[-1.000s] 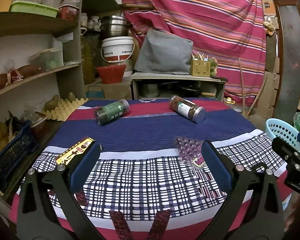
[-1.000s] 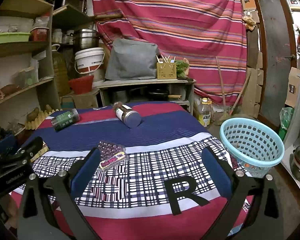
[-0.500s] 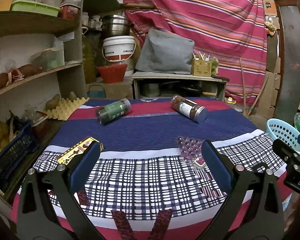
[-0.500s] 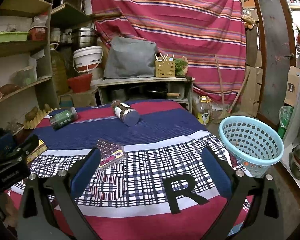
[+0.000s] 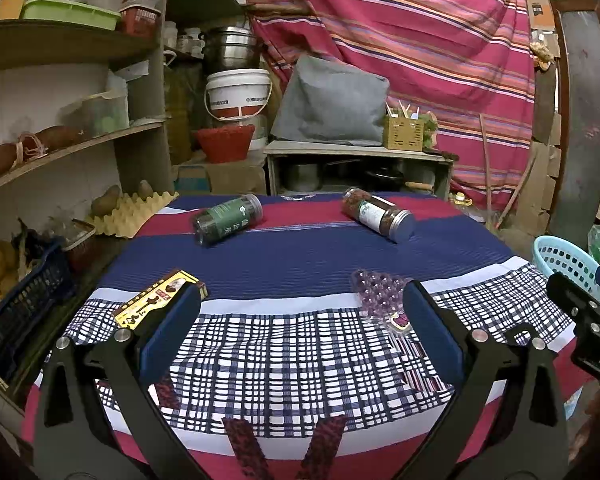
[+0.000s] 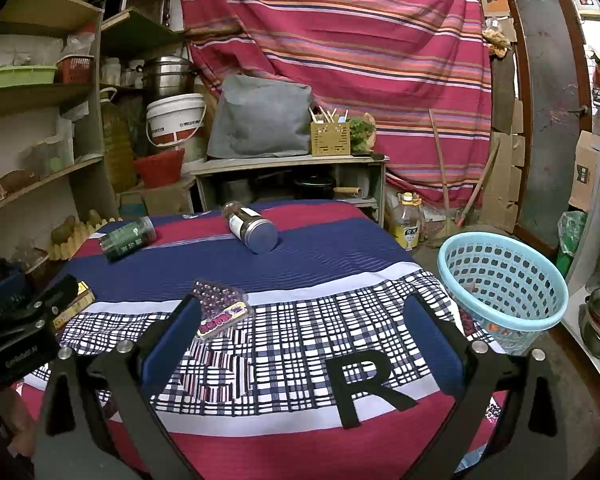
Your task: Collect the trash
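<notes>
Trash lies scattered on a table (image 5: pixel 300 264) under a striped and checked cloth: a green jar (image 5: pixel 227 220) and a brown jar (image 5: pixel 378 219) lie on their sides on the far blue band, well apart from each other, a yellow box (image 5: pixel 156 305) sits near the left edge, and a clear blister pack (image 5: pixel 380 294) of purple beads rests toward the right.

From the left wrist view, the left gripper (image 5: pixel 300 334) hangs over the checked part of the cloth with its jaws spread wide and nothing between them. Its left finger overlaps the near end of the yellow box in the picture; its right finger overlaps the near edge of the blister pack. Whether either touches cannot be told.

From the right wrist view, the right gripper (image 6: pixel 300 340) also stands wide and empty above the cloth, over a black letter R (image 6: pixel 366 390) marked on it. The blister pack (image 6: pixel 220 310) lies just beside its left finger. The green jar (image 6: pixel 127 239) and brown jar (image 6: pixel 251 227) lie farther back, and a corner of the yellow box (image 6: pixel 78 300) peeks out behind the left gripper's body at the picture's left edge.

A light blue basket (image 6: pixel 504 284) stands on the floor just off the table's right side. Shelves (image 5: pixel 60 92) line the left wall, and a red striped drape (image 6: pixel 340 40) hangs behind.
</notes>
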### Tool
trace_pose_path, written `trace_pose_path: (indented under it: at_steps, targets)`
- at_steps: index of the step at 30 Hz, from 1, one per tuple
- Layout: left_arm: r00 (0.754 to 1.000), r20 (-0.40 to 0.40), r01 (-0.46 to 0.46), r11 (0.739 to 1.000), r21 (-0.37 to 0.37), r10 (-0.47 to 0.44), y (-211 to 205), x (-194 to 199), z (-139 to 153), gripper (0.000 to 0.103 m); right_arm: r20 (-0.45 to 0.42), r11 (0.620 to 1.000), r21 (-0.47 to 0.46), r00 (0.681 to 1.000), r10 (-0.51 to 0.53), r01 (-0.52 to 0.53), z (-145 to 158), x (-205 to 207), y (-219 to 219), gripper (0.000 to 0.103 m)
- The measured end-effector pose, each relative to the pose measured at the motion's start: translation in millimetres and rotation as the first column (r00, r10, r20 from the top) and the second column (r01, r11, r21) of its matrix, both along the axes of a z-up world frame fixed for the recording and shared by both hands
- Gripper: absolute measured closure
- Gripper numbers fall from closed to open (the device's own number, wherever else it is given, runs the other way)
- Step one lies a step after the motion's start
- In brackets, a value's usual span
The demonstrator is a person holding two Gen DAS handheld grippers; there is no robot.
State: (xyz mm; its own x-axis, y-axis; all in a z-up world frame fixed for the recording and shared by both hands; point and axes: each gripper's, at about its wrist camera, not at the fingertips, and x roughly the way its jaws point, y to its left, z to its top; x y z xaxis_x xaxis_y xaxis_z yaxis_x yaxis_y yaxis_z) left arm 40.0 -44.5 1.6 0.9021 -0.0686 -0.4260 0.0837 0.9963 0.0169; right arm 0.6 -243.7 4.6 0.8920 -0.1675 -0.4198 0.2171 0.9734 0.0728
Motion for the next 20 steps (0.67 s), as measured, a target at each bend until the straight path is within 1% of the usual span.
trace_pose_path:
  at_steps: [14,18,20]
  targets:
    - [1.000,0.022,0.017,0.999,0.030,-0.018,-9.1,-7.5,2.4,0.005,-0.016,1.000,0.003,1.000,-0.009,0.009,-2.9,2.5,1.1,0.005]
    - [0.999,0.010,0.034,0.999,0.004,-0.034,-6.6,-6.2,2.9,0.005,-0.016,1.000,0.006,1.000,-0.010,0.011,-2.7,2.7,1.1,0.005]
    - [0.999,0.014,0.032,0.999,0.009,-0.032,-7.0,-6.9,3.5,0.005,-0.018,1.000,0.009,1.000,-0.012,0.012,-3.8,2.2,0.4,0.005]
